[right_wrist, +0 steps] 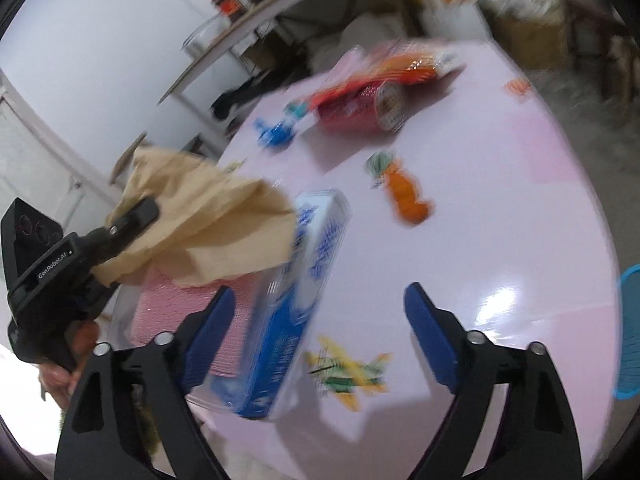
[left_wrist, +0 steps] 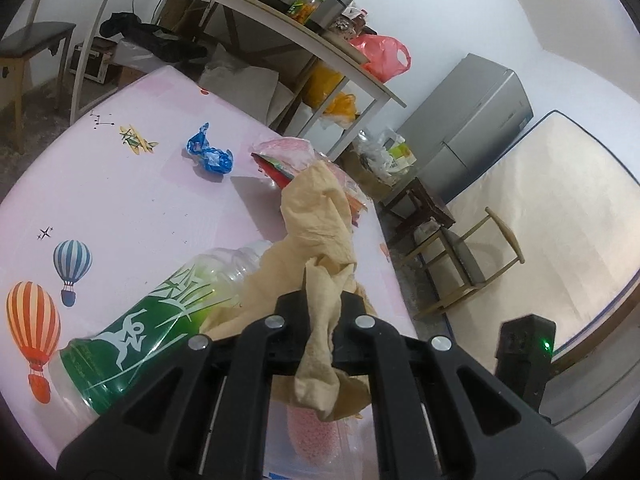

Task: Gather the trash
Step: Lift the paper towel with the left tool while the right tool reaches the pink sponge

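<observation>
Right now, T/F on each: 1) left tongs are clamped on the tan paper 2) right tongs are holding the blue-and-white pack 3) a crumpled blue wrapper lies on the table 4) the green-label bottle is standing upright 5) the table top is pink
1) True: the left tongs are shut on the tan paper.
2) False: the right tongs are open; the blue-and-white pack sits by one finger, ungripped.
3) True: the blue wrapper lies on the table.
4) False: the green-label bottle lies on its side.
5) True.
</observation>
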A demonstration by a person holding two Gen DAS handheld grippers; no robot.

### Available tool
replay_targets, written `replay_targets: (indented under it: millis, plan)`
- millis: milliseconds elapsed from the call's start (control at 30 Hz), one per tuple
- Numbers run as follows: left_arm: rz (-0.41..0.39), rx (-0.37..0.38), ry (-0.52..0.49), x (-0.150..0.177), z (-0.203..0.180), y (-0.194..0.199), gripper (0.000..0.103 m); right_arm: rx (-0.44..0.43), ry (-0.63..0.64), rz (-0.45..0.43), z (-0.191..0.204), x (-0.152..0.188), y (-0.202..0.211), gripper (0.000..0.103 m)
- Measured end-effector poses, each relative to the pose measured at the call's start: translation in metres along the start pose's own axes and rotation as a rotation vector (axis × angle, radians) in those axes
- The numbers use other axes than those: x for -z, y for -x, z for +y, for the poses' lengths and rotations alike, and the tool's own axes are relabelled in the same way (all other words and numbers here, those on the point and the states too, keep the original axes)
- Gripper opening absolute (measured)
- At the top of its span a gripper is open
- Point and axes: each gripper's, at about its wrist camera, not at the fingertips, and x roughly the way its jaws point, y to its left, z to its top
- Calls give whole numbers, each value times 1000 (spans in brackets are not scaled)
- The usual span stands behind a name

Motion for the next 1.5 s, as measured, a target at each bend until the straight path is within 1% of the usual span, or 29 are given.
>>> replay_targets:
  millis: [33,100,133,200,267,367,433,467,533,567,667,767,833,900,1000,1100,1133,1267,1300,1400,1500]
  plan:
    - [1,-5,0,1,1,-1,4,-31,-1,33,3,1,-8,79]
    - [6,-2,3,3,2,-3,4,-61,5,72,9,6,-19,76]
    - [8,0,6,5,4,-4,4,-65,6,85,10,8,-20,73]
    - [7,-2,10,7,7,-5,4,-66,4,104,11,10,-27,70]
    - [7,-11,19,6,8,-6,4,-85,-4,107,10,12,-30,65]
    - [8,-8,35,6,12,-5,4,-114,-12,111,7,13,-34,53]
    - [4,1,50,8,14,-5,4,-154,-27,125,5,13,-34,36]
    - [2,6,55,8,13,-5,4,-161,-28,128,5,12,-32,33]
    - [-2,21,50,9,8,-3,4,-149,-17,125,6,12,-29,15]
    - [0,30,45,10,5,-2,4,-145,-13,125,6,12,-27,13]
    - [-7,54,16,12,-8,0,4,-146,-22,113,2,12,-16,12]
    - [4,99,21,13,-18,0,4,-145,-34,89,-6,14,-1,11]
    - [18,133,26,15,-25,-5,4,-127,-37,66,-13,15,12,11]
    - [42,153,9,18,-36,-14,4,-89,-33,40,-20,16,25,11]
    - [86,140,-28,26,-51,-31,4,18,-20,5,-34,18,44,10]
    - [137,113,-56,37,-59,-53,4,96,-29,-6,-48,22,49,7]
    - [143,104,-59,39,-59,-58,4,133,-31,-6,-54,24,50,6]
    - [168,81,-66,42,-57,-71,4,195,-41,0,-70,31,47,6]
    - [169,72,-69,41,-56,-73,4,223,-32,4,-72,32,44,5]
    - [156,60,-74,37,-54,-72,4,251,-14,4,-72,32,42,5]
    - [118,48,-63,30,-48,-64,4,277,13,1,-66,30,38,5]
